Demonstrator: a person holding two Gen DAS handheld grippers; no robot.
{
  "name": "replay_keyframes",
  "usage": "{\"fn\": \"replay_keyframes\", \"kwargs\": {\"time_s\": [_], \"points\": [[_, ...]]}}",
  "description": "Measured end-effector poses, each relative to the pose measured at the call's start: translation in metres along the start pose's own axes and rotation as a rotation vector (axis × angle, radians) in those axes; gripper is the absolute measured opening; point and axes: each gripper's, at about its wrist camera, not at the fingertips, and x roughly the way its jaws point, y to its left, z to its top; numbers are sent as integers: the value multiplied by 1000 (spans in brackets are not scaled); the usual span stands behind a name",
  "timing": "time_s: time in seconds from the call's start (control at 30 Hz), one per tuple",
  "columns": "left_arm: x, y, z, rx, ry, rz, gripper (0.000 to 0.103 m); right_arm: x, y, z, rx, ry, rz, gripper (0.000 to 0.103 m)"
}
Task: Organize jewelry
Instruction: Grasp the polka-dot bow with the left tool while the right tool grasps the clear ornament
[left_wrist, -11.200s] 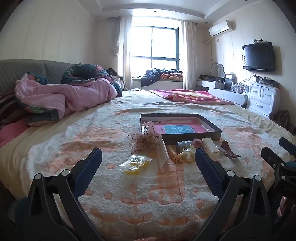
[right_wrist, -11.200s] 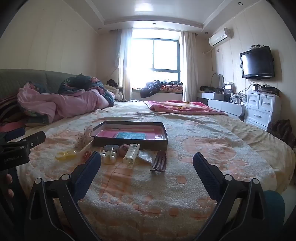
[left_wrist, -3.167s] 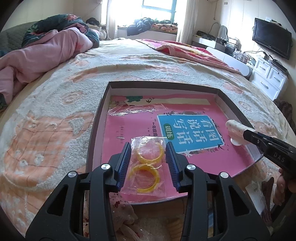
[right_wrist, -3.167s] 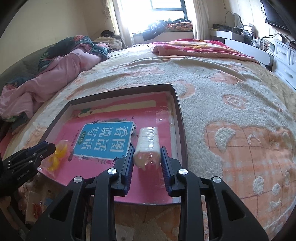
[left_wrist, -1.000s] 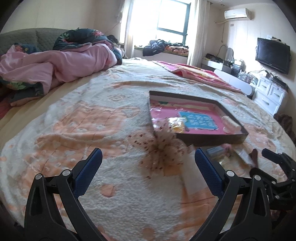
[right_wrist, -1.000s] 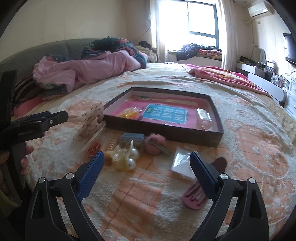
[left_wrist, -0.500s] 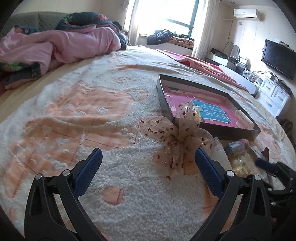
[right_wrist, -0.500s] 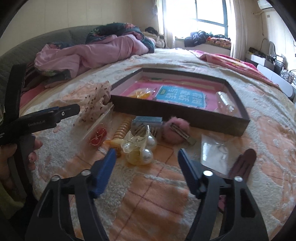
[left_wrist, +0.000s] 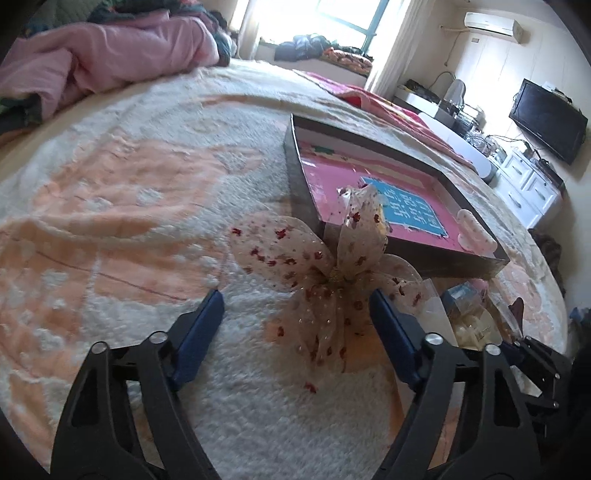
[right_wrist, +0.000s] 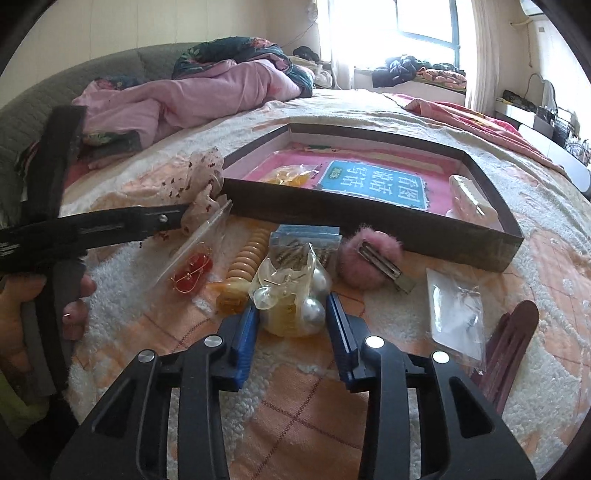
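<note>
Left gripper (left_wrist: 295, 306): spread wide around the sheer bow (left_wrist: 328, 273).
Right gripper (right_wrist: 291, 314): spread, flanking the pearl clip bag (right_wrist: 291, 295).
Tray (right_wrist: 369, 210): at 12 o'clock.

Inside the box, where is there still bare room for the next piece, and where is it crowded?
Free: the box floor's far strip and the middle, between the yellow rings bag and the pale packet. Crowded: the bedspread strip before its near wall, from mesh bow to maroon clip.
</note>
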Motion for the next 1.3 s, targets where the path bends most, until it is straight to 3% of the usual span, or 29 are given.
{"fn": "replay_keyframes", "kwargs": {"time_s": [0.13,0.17,0.3,0.63,1.3], "points": [[5,-6,1,15,19,-24,35,-7,-7,-3,14,-11,2,33],[5,-6,1,20,20,-27,23,-8,-8,-3,20,-11,3,33],[-1,-9,0,19,1,-34,7,-12,-13,-4,34,-17,3,33],[-34,-38,-6,124,-72,-15,4,-32,-26,-3,70,-44,1,33],[-39,-108,15,267,-54,-30,4,-64,-64,21,137,-129,-50,33]]}}
